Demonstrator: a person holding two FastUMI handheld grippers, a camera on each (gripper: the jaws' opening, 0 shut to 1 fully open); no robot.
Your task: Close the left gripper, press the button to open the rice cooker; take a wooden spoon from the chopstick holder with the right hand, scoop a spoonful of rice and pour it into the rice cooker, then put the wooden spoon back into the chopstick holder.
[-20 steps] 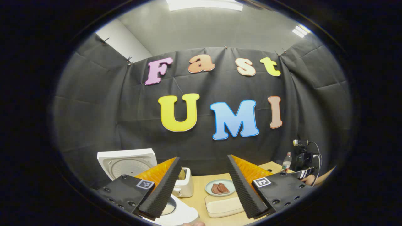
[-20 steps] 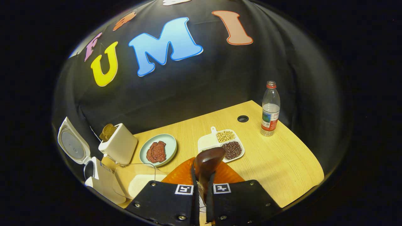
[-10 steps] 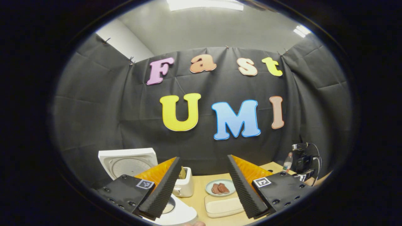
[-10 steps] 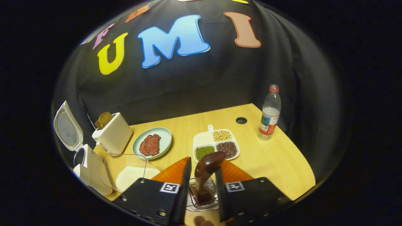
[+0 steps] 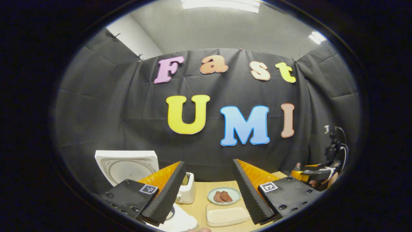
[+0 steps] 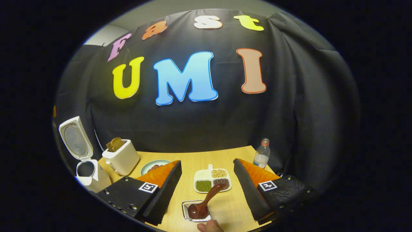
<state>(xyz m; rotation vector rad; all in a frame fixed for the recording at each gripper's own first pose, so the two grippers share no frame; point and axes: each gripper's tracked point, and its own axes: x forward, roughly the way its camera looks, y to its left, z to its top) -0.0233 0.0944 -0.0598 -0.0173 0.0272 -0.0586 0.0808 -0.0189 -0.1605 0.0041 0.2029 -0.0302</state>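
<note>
The white rice cooker [image 6: 88,174] stands at the table's left with its lid [image 6: 75,138] raised; the same lid [image 5: 125,166] shows behind my left fingers. A dark wooden spoon [image 6: 206,201] leans in the small chopstick holder [image 6: 186,215], just ahead of and below my right gripper [image 6: 207,162]. That gripper is open and holds nothing. A divided dish [image 6: 212,180] with rice, beans and grains sits beyond the holder. My left gripper [image 5: 209,162] is open and empty, above the cooker's body [image 5: 180,222]. The right gripper [image 5: 317,175] also appears far right in the left gripper view.
A toaster [image 6: 122,158] with bread stands right of the cooker, then a plate of meat [image 5: 223,195]. A shallow cream container [image 5: 227,216] lies near the front. A water bottle [image 6: 262,153] stands at the back right. A fingertip [image 6: 209,227] shows at the bottom edge.
My right gripper opened, let go of the wooden spoon and pulled back up; the spoon now rests in the holder. My left gripper stayed open and shifted only slightly.
</note>
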